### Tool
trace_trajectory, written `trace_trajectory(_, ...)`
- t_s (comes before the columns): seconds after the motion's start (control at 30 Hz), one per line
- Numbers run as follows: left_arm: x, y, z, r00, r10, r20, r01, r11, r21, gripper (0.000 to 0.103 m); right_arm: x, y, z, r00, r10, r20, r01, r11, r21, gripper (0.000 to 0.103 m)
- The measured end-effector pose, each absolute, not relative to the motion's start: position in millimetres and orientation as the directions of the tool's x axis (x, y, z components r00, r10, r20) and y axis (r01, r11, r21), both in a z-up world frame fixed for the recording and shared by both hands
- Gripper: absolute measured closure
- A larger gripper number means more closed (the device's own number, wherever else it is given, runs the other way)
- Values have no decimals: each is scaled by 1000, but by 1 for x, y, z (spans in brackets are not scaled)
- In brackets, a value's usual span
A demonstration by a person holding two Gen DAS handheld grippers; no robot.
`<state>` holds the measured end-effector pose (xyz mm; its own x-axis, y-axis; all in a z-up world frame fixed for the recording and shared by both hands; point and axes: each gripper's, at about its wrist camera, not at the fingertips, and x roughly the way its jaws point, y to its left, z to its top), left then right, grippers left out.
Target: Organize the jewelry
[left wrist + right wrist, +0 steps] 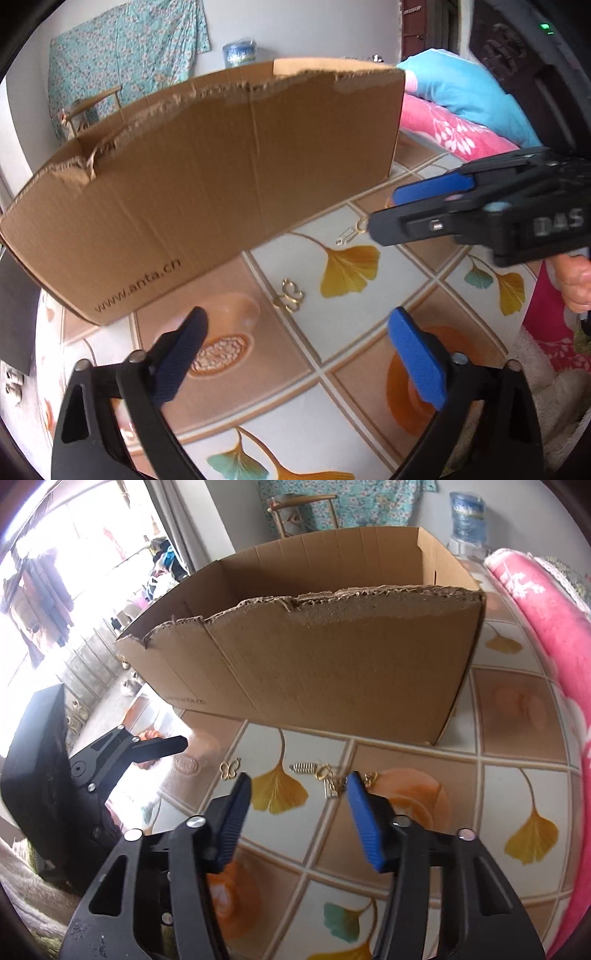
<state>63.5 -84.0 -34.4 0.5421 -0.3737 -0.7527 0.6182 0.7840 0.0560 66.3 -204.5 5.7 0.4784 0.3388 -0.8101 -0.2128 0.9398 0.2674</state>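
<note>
A gold butterfly piece lies on the tiled cloth just ahead of my left gripper, which is open over it with nothing between its pads. Farther right lies a silver dangling earring. My right gripper comes in from the right, tips down by a gold ring next to that earring. In the right wrist view the right gripper is open. The silver earring and a gold chain piece lie on the cloth just beyond its tips. The butterfly lies left of them.
A torn, open cardboard box stands behind the jewelry. Pink and blue folded blankets sit at the right. A black object stands at the table's left edge. A person's hand holds the right gripper.
</note>
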Motion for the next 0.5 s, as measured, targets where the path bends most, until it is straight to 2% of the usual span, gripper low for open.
trace_trajectory(0.03,64,-85,-33,540,-379,-752,623,781,54,18,68,-205,4,478,343,-809,-209,939,275,62)
trace_trajectory(0.1,65,-86,-32,532,-385,-754,633,773,52,34,69,-206,2,478,352,-805,-202,936,289,62)
trace_trajectory(0.2,72,-88,-34,518,-377,-768,637,769,52,49,69,-210,-1,477,366,-799,-194,931,310,63)
trace_trajectory(0.5,89,-87,-32,425,-398,-813,696,718,12,63,63,-223,-1,496,393,-774,-207,919,334,64)
